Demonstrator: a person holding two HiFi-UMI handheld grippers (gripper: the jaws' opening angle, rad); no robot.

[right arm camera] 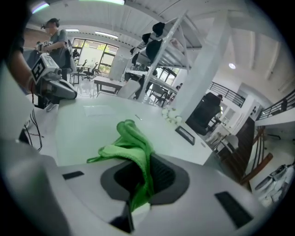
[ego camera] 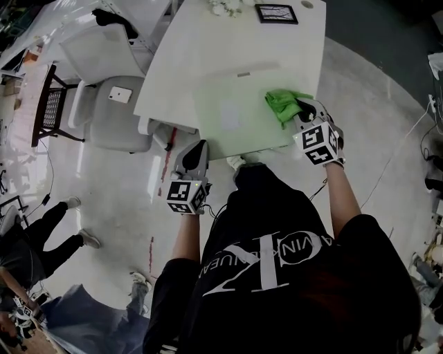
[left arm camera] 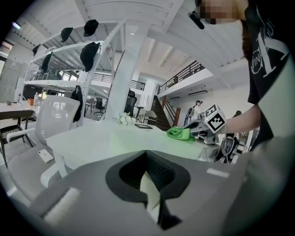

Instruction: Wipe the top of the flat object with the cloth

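Observation:
A flat pale green object [ego camera: 235, 114] lies on the white table [ego camera: 201, 48] near its front edge. It also shows as a light green patch in the left gripper view [left arm camera: 133, 140] and the right gripper view [right arm camera: 92, 124]. My right gripper [ego camera: 304, 110] is shut on a bright green cloth [ego camera: 284, 104], which rests bunched on the flat object's right edge. The cloth [right arm camera: 131, 140] runs down between the jaws of that gripper [right arm camera: 138, 184]. My left gripper [ego camera: 197, 148] hangs just off the table's front edge, left of the flat object, shut on nothing [left arm camera: 150, 184].
A white chair [ego camera: 114, 104] with a small white card [ego camera: 120, 95] on its seat stands left of the table. A black-framed picture [ego camera: 276, 13] and small white items [ego camera: 225, 7] lie at the table's far end. People stand at the lower left [ego camera: 41, 235].

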